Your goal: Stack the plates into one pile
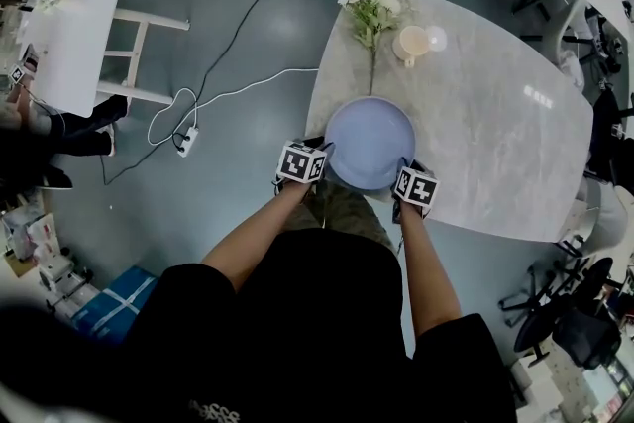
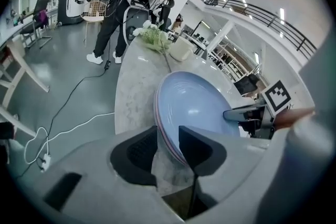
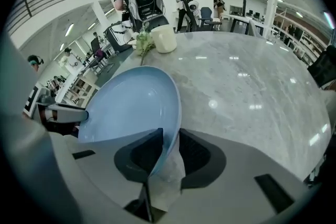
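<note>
A pile of plates (image 1: 369,142) lies near the front edge of the marble table (image 1: 495,114), a pale blue plate on top. In the left gripper view a pink rim shows under the blue plate (image 2: 199,107). My left gripper (image 1: 325,157) is at the pile's left rim, and its jaws (image 2: 168,139) stand apart with the rim between them and bare table showing in the gap. My right gripper (image 1: 406,171) is at the right rim. Its jaws (image 3: 170,147) straddle the blue plate's edge (image 3: 131,107), which lies along the left jaw with marble showing beside it.
A sprig of white flowers (image 1: 371,15) and a cream cup (image 1: 413,43) lie on the table beyond the plates. A white cable and power strip (image 1: 188,142) trail over the floor to the left, by a white table (image 1: 69,45). Office chairs (image 1: 580,332) stand at the right.
</note>
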Available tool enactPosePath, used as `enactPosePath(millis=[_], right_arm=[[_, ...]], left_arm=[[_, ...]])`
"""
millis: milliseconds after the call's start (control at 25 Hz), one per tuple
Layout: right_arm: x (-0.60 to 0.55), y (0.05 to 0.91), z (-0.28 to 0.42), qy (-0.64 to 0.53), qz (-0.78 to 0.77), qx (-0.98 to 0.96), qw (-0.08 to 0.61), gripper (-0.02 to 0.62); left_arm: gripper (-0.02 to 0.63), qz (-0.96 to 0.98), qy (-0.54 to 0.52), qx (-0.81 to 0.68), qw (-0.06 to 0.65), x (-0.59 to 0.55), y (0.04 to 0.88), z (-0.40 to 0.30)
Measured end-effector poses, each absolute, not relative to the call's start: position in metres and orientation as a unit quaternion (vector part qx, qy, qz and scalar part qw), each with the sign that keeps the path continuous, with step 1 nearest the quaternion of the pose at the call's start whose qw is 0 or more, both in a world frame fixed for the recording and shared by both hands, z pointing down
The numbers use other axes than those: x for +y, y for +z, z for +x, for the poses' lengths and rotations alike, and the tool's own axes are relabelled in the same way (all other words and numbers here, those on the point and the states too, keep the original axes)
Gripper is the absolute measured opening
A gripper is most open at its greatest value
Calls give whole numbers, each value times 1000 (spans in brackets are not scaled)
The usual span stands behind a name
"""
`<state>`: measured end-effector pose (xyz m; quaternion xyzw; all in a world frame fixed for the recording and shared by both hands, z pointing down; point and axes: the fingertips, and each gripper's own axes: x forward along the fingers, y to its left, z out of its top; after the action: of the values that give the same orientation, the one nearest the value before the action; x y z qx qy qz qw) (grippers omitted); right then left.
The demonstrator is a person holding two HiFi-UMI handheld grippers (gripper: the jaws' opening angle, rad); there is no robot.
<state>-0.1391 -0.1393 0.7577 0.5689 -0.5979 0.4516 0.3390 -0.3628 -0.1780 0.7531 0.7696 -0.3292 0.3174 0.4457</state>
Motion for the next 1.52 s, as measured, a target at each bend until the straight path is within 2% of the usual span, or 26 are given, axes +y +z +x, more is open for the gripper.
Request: enactPosePath(millis=[80,160,400,720,800,880,960,1280,1520], right_arm=[[-138,756,-135,445,584,-584,346,71],[-133,754,-130,449,600,-572,332,119],[-117,732,-137,457,608,-593,265,126],[-75,659,-174,459,589,-642,174,124],[-68,635,-188,453,588,-654,146,97],[-60,607,-207,452,581,-668,110,28],[-49,583,-225,447,577,-678,87,19],[10,550,-225,414,592,-688,67,15],[11,514,-229,303,606,-730,86,14]], left_arm=[[135,770,304,-336,450,-179,748,-365],[135,768,285,-346,456,-180,741,-372],[132,775,263,-344,461,-171,718,-396],[36,820,178,-330,432,-135,645,-411],[19,824,156,-325,437,-121,626,-414],[17,830,135,-312,442,-108,603,-418],[17,841,114,-297,438,-95,581,-421],[17,880,81,-278,376,-48,543,-399],[17,898,52,-303,315,-24,507,-399]])
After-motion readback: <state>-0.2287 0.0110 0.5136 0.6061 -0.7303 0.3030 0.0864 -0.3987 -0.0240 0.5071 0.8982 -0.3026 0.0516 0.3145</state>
